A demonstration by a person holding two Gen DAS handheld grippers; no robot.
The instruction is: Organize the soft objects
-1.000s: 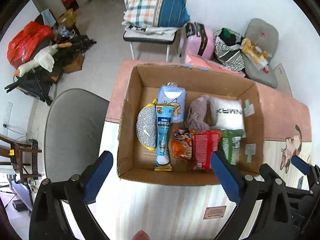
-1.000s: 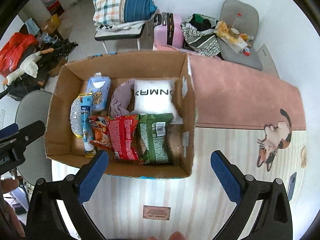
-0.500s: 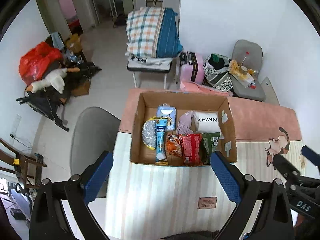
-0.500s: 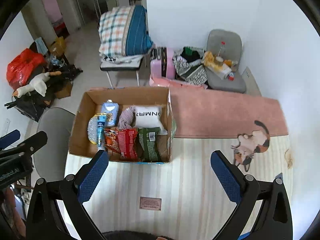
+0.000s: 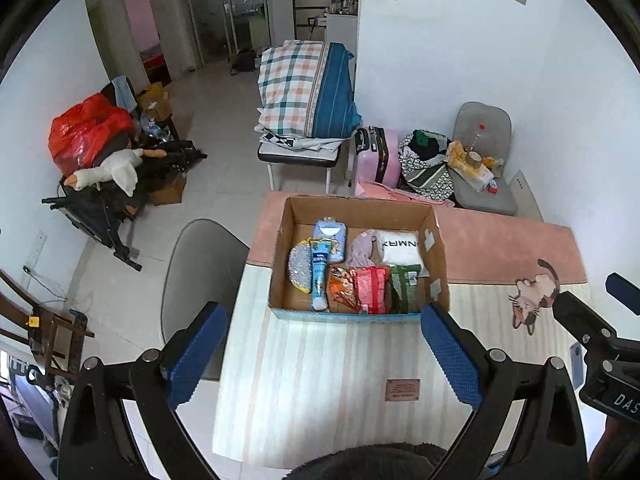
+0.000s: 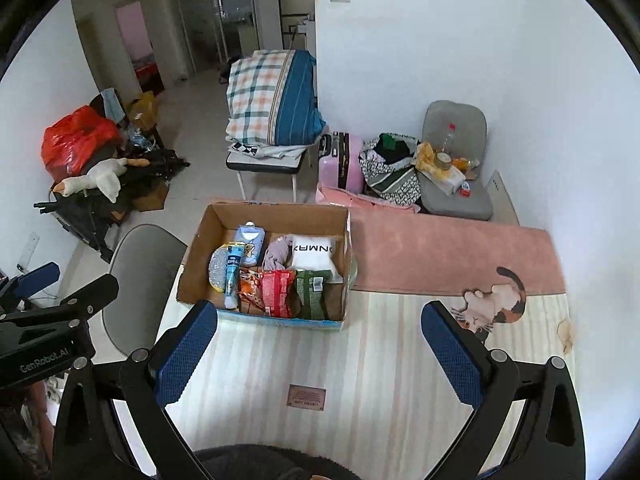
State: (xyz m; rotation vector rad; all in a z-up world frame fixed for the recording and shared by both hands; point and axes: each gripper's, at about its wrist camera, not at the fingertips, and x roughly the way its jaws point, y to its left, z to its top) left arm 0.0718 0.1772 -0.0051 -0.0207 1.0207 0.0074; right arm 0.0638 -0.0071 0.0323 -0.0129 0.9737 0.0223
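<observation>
An open cardboard box [image 5: 438, 248] [image 6: 192, 258] stands on the table's far left part. Inside lie a white pillow pack [image 5: 402, 246] [image 6: 313, 253], a mauve cloth [image 5: 360, 242] [image 6: 276, 252], a light blue pack [image 5: 329, 236], a silver scrubber [image 5: 299, 267], a blue tube [image 5: 319, 276] [image 6: 233, 276], and orange, red [image 5: 370, 289] [image 6: 276, 287] and green [image 5: 405, 286] [image 6: 313, 292] snack bags. My left gripper [image 5: 322, 358] and right gripper [image 6: 320, 356] are both open and empty, high above the table's near side.
The table has a striped mat [image 6: 360, 368] and a pink cloth [image 6: 440, 256] with a cat picture [image 6: 494, 300]. A grey chair [image 5: 196, 264] stands left of the table. Behind are a bench with folded bedding [image 5: 308, 88], a pink suitcase [image 5: 376, 160] and another loaded chair [image 5: 480, 168].
Both grippers have risen and pulled back from the box, so it looks much smaller and more of the room shows. Both stay open and empty. The box contents have not moved.
</observation>
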